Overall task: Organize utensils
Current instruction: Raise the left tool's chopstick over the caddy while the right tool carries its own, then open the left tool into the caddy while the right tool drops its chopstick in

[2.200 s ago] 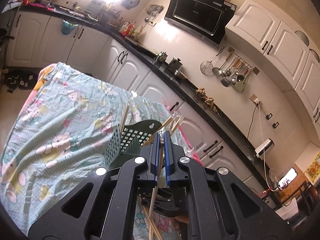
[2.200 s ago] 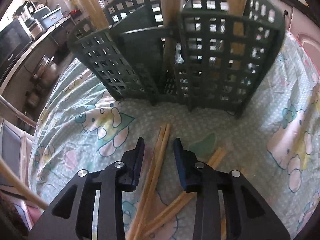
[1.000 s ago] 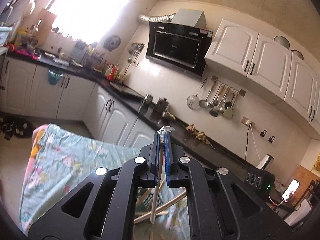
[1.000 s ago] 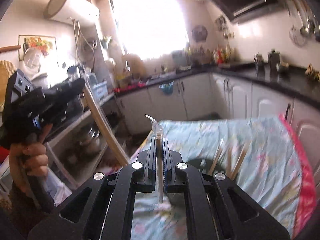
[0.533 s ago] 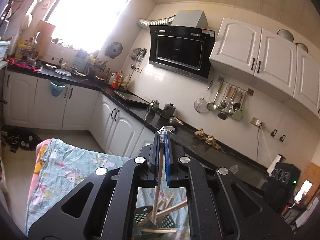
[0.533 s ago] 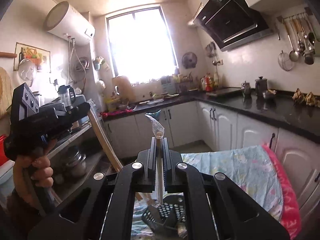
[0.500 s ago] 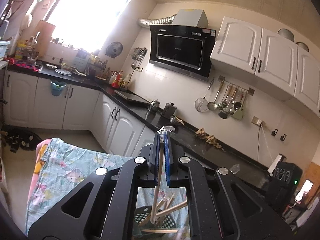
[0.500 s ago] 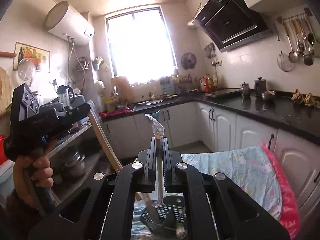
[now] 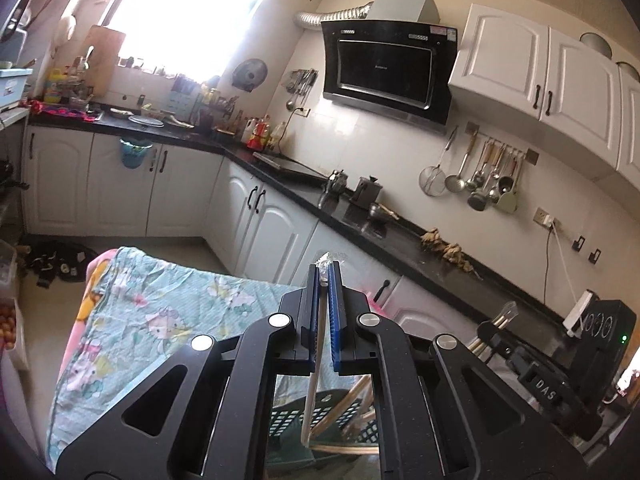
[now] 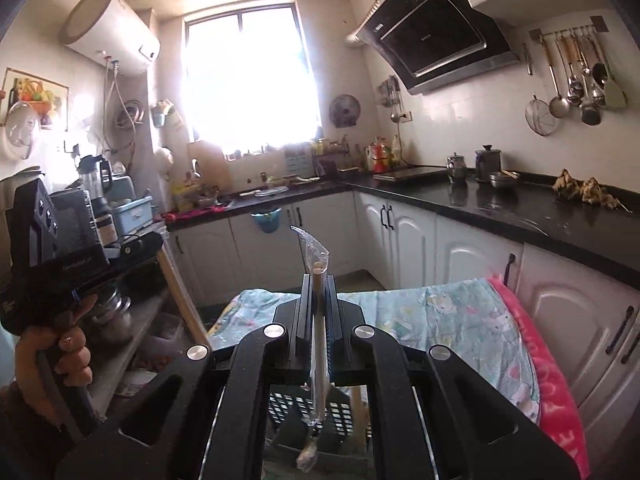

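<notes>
Several chopsticks already stand in the basket (image 9: pixel 296 420), while each tool, left (image 9: pixel 323 280) and right (image 10: pixel 318 292), is clamped on one wrapped chopstick above it, neither dropped in yet.

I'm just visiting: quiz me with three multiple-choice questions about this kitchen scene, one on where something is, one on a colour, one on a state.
1. Where is the green slotted basket?
A. On the black counter
B. Below the grippers, on the cloth-covered table
C. Hanging on the wall

2. What colour is the basket?
A. Dark green
B. Red
C. White

3. How does the right gripper stand?
A. Wide open and empty
B. Shut on a wrapped chopstick
C. Shut on a ladle

Answers: 1 B, it shows beneath the fingers; 2 A, its grid walls are dark green; 3 B, the pads squeeze the plastic-sleeved stick.
</notes>
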`<state>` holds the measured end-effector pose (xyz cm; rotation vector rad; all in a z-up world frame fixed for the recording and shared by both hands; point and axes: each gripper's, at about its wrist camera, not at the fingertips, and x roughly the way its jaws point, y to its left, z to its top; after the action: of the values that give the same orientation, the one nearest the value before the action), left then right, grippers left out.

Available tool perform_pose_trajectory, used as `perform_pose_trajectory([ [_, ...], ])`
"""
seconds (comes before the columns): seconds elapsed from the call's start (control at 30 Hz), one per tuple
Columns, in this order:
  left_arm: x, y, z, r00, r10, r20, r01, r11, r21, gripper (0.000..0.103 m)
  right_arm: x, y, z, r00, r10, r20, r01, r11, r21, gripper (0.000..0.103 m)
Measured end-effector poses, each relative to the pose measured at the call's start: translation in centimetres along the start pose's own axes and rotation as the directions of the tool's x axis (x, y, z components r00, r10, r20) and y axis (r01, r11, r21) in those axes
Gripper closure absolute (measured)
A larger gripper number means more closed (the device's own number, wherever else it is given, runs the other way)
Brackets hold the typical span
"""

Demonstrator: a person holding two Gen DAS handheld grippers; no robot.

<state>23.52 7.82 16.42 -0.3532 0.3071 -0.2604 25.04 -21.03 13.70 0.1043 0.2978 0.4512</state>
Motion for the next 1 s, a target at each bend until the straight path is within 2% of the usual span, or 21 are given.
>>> perform_pose_trajectory([
  [0.4, 2.1, 0.8, -3.5, 0.998, 0.040, -0.051, -0.039, 0.999, 0.017, 0.101, 2.6, -0.8, -3.6, 0.996, -0.036, -0.077, 0.036, 0.999, -0.001, 0.097],
  [0.87, 3.6, 1.2, -6.6, 0.991, 0.047, -0.128, -0.044, 0.999, 0.025, 0.101, 5.8, -0.5, -6.8, 0.978, -0.030, -0.206, 0.038, 0.999, 0.035, 0.096],
  [0.93, 3.6, 1.2, -6.9, 0.989, 0.050, -0.137, -0.047, 0.999, 0.025, 0.097, 5.8, -0.6, -6.9, 0.977, -0.033, -0.213, 0.043, 0.998, 0.042, 0.093],
  [1.0, 3.6, 1.3, -7.1, 0.988, 0.051, -0.145, -0.048, 0.999, 0.021, 0.088, 5.6, -0.7, -7.0, 0.977, -0.034, -0.211, 0.046, 0.998, 0.051, 0.081],
])
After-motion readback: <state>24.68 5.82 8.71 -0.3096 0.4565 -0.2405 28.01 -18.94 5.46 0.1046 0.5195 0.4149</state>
